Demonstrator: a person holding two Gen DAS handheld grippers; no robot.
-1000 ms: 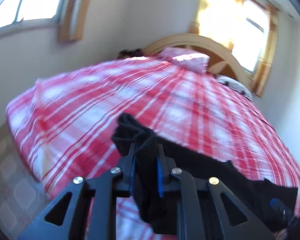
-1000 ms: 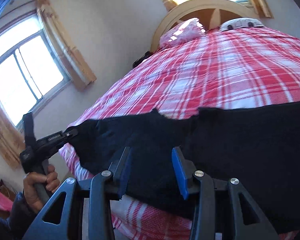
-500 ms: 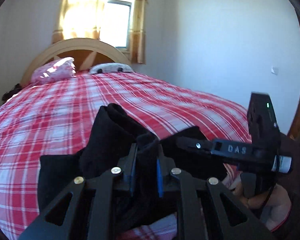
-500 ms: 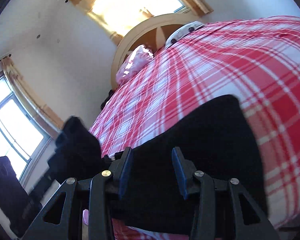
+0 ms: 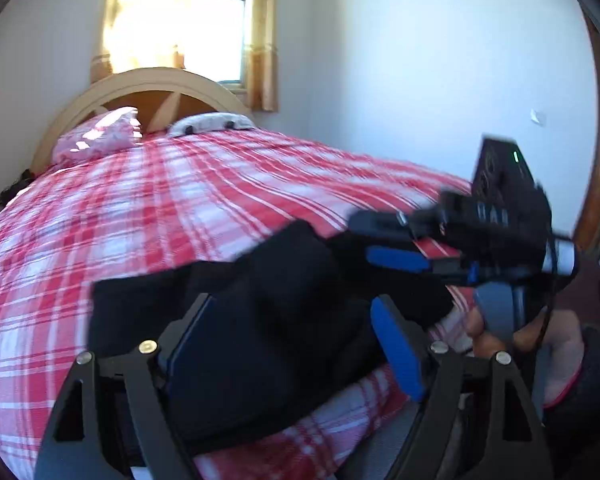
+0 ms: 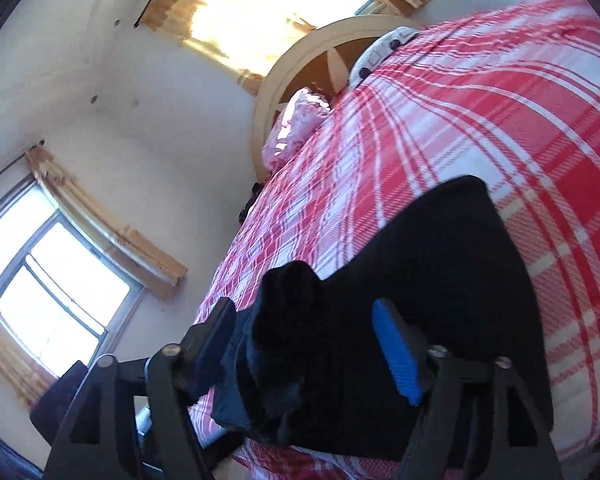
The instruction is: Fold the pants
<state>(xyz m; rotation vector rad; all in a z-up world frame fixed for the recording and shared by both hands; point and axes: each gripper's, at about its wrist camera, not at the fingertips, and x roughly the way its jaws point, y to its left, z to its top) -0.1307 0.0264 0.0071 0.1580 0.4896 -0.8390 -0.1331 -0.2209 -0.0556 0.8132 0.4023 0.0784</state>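
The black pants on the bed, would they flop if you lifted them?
Probably floppy: the black pants lie in soft bunched folds on the plaid bedspread. Likely light and not slippery, since the cloth keeps its humps. They would not roll or break.

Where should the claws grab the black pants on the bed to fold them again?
Probably the raised bunched hump of the black fabric pants, from the near bed edge: it stands proud of the red plaid bedspread, so open jaws can straddle it; the flat part offers nothing to pinch.
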